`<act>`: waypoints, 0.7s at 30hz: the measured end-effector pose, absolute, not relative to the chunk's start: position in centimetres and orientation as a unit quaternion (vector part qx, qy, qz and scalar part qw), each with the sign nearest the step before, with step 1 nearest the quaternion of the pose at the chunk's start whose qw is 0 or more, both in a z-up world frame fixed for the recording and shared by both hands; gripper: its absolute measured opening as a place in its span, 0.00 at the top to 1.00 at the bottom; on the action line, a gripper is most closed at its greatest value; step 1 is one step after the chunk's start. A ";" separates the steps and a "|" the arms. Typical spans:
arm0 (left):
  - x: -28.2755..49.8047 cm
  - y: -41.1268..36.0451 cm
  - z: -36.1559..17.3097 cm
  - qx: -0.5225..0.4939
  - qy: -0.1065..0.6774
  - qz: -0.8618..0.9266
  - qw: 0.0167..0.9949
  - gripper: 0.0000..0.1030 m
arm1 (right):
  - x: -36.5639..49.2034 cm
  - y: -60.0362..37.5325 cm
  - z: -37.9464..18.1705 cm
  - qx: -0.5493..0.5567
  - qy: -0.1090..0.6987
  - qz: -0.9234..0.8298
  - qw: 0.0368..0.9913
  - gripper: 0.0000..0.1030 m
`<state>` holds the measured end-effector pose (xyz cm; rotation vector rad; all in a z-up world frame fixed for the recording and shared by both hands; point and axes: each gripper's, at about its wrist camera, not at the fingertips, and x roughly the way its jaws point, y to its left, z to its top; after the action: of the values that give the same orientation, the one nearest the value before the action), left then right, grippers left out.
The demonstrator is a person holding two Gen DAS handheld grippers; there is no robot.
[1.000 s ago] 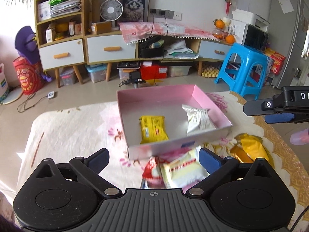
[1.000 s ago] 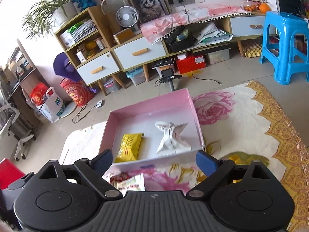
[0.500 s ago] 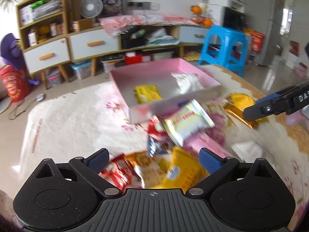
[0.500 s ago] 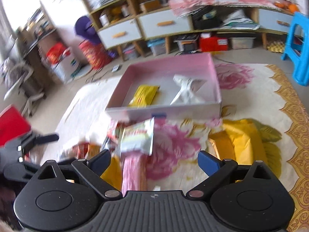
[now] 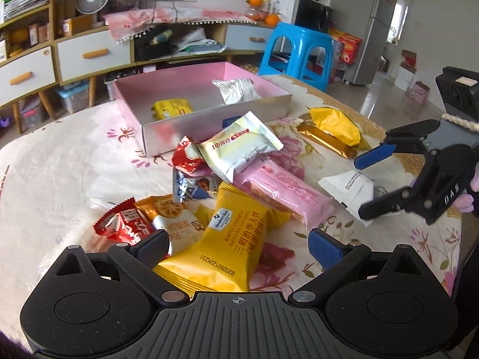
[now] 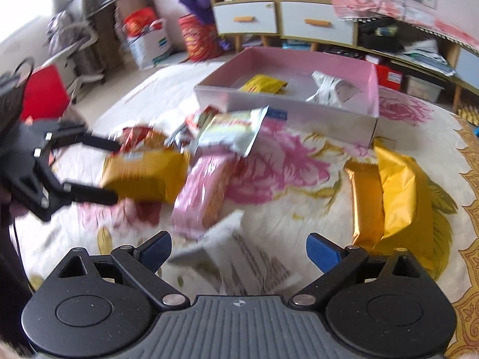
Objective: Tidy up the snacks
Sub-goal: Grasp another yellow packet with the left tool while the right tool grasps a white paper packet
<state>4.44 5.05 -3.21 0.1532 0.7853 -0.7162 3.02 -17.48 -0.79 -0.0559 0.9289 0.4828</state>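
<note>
A pink box point(image 5: 215, 113) stands at the table's far side and holds a yellow packet point(image 5: 172, 107) and a silver packet point(image 5: 235, 89). A pile of snacks lies in front of it. My left gripper point(image 5: 238, 245) is open, low over the pile, with a big yellow packet point(image 5: 227, 239) lying between its fingers. My right gripper point(image 6: 239, 248) is open too, and a white packet point(image 6: 236, 257) lies between its fingers. In the left wrist view the right gripper point(image 5: 366, 187) straddles that white packet point(image 5: 350, 191). The right wrist view is blurred; it shows the left gripper point(image 6: 113, 173) around the yellow packet point(image 6: 143, 176).
A pink wafer pack point(image 5: 284, 191), a cream packet point(image 5: 239, 146), red packets point(image 5: 125, 224) and gold packs point(image 5: 335, 125) lie on the flowered tablecloth. A blue stool point(image 5: 296, 48) and low cabinets point(image 5: 83, 53) stand beyond the table.
Both grippers have drawn back from the pink box and come down over the snack pile. The yellow packet now lies between the left fingers, the white packet between the right fingers.
</note>
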 end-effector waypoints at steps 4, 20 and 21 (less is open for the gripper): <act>4.6 4.6 -3.7 0.079 0.379 -0.342 0.856 0.05 | 2.3 -16.9 -1.5 -0.057 0.439 0.243 0.863 0.13; 4.6 4.0 -3.8 0.089 0.380 -0.332 0.859 0.24 | 1.8 -16.7 -1.9 -0.113 0.447 0.268 0.846 0.12; 4.6 3.9 -3.8 0.090 0.381 -0.332 0.858 0.26 | 1.7 -16.6 -1.8 -0.117 0.448 0.269 0.844 0.12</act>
<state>4.64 3.95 -3.81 0.1898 0.7998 -0.6967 1.74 -16.62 -1.83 -0.2476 0.9457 0.5678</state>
